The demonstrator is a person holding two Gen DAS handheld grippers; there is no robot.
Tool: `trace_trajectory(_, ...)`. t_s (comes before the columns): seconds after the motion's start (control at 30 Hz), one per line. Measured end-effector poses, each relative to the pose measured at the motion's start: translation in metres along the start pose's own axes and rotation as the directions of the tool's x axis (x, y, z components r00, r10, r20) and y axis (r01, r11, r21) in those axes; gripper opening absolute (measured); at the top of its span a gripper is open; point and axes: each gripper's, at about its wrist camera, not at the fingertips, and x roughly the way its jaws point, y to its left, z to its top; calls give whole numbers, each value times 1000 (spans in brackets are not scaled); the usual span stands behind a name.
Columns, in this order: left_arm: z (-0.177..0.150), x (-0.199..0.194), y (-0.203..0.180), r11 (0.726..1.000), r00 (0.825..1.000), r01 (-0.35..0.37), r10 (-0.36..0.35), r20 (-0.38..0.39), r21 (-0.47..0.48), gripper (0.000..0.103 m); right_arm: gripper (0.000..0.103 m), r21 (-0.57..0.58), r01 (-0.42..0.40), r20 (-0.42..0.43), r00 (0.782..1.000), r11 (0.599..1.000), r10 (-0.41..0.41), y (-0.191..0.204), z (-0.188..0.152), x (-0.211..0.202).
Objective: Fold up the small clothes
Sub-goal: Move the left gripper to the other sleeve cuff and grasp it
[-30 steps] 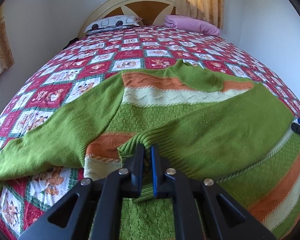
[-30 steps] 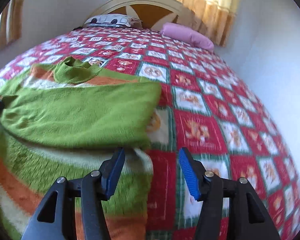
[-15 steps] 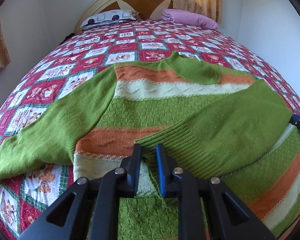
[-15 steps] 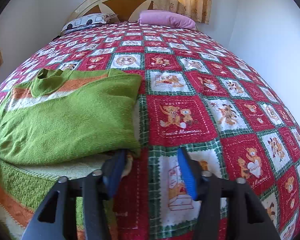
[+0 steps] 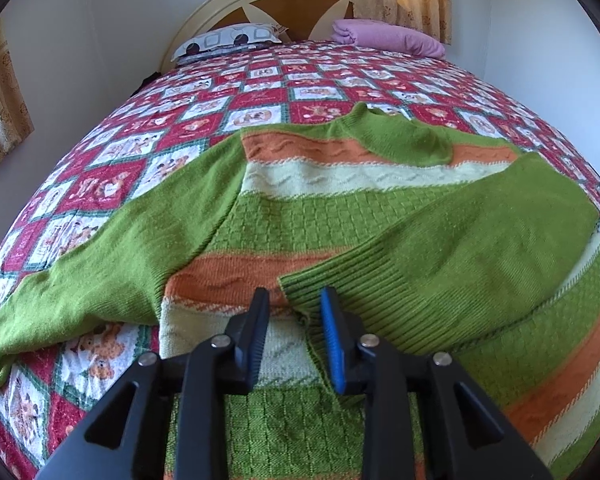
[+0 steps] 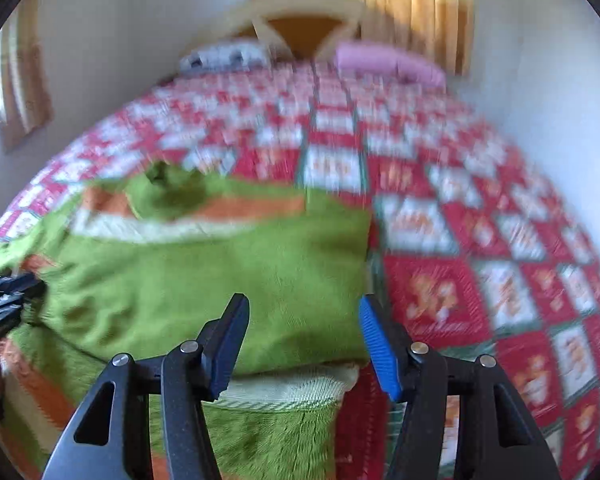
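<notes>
A green sweater (image 5: 340,216) with orange and cream stripes lies flat on the bed. Its right sleeve (image 5: 460,248) is folded across the body; its left sleeve (image 5: 112,264) stretches out to the left. My left gripper (image 5: 294,320) is open just above the body, with the folded sleeve's ribbed cuff (image 5: 340,288) lying loose by its fingertips. My right gripper (image 6: 300,340) is open and empty over the folded sleeve (image 6: 220,280) near the sweater's right edge. The right wrist view is blurred by motion.
The bed has a red, white and green patchwork quilt (image 5: 180,128). A patterned pillow (image 5: 228,40) and a pink pillow (image 5: 388,36) lie by the headboard. White walls stand close on both sides, with curtains behind.
My left gripper opened and let go of the sleeve cuff, which now lies on the sweater's body. My right gripper moved left, over the folded sleeve.
</notes>
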Motion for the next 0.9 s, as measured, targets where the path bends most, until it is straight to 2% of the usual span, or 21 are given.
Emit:
trace_trajectory(0.03, -1, -1, 3, 1000, 1000, -1, 1, 0, -13, 35, 52, -4, 19, -48, 999, 1000, -19, -3, -7, 13)
trace_trajectory(0.2, -5, -4, 17, 996, 999, 36, -37, 0, -82, 49, 52, -94, 132, -29, 990, 987, -135, 9, -19, -5)
trace_trajectory(0.33, -8, -15, 29, 990, 998, 66, -65, 16, -124, 55, 52, -150, 75, 62, 996, 986, -66, 43, 1, -37)
trace_trajectory(0.4, -12, -28, 37, 989, 998, 56, -51, 37, -134, 61, 53, -177, -12, 78, 997, 984, 26, 69, 11, -43)
trace_trajectory(0.47, -15, -41, 46, 991, 998, 25, -18, 58, -130, 64, 53, -222, -89, 69, 992, 971, 106, 102, 15, -37)
trace_trajectory(0.6, -27, -67, 78, 989, 994, -57, 69, 83, -140, 75, 53, -296, -158, 27, 984, 942, 174, 146, 8, -11)
trace_trajectory(0.73, -42, -79, 120, 977, 984, -158, 168, 59, -145, 78, 53, -315, -188, -90, 982, 930, 168, 169, -20, 23)
trace_trajectory(0.77, -45, -80, 130, 972, 981, -178, 188, 52, -152, 79, 53, -318, -171, -55, 985, 932, 162, 169, -22, 18)
trace_trajectory(0.87, -62, -87, 171, 947, 964, -259, 267, 16, -192, 79, 53, -325, -172, -42, 985, 930, 168, 168, -19, 4)
trace_trajectory(0.9, -69, -90, 187, 933, 955, -289, 297, 4, -212, 79, 53, -330, -177, 3, 982, 927, 188, 168, -16, -5)
